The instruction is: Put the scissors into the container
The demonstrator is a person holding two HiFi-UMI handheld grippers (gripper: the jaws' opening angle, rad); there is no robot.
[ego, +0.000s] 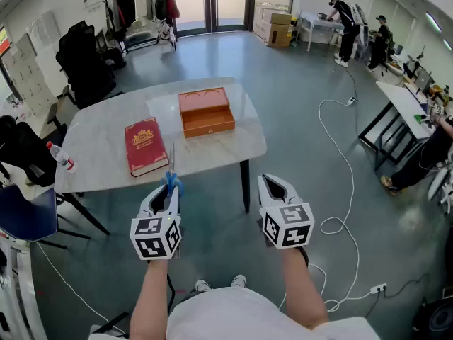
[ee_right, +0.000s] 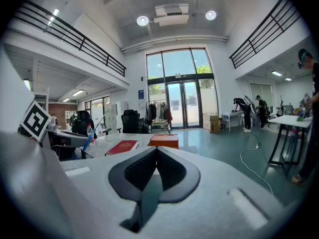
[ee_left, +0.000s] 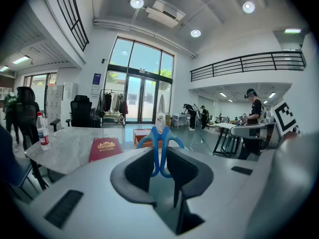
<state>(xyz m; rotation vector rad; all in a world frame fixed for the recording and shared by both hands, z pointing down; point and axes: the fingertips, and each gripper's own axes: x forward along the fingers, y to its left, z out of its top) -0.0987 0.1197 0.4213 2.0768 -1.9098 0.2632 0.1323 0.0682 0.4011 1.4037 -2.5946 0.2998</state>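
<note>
My left gripper [ego: 170,190] is shut on the blue-handled scissors [ego: 172,177], whose blades point up and away over the table's near edge. In the left gripper view the scissors [ee_left: 160,141] stand upright between the jaws. The open orange container [ego: 206,112] sits on the far middle of the white table [ego: 106,140], well beyond the scissors. My right gripper [ego: 274,188] is shut with nothing in it, held off the table's near right corner. The container [ee_right: 164,141] shows ahead of it in the right gripper view.
A red book [ego: 145,145] lies on the table left of the container. A water bottle [ego: 61,157] stands at the left edge. Black office chairs [ego: 85,62] stand behind the table. A white cable [ego: 340,154] snakes over the floor to the right.
</note>
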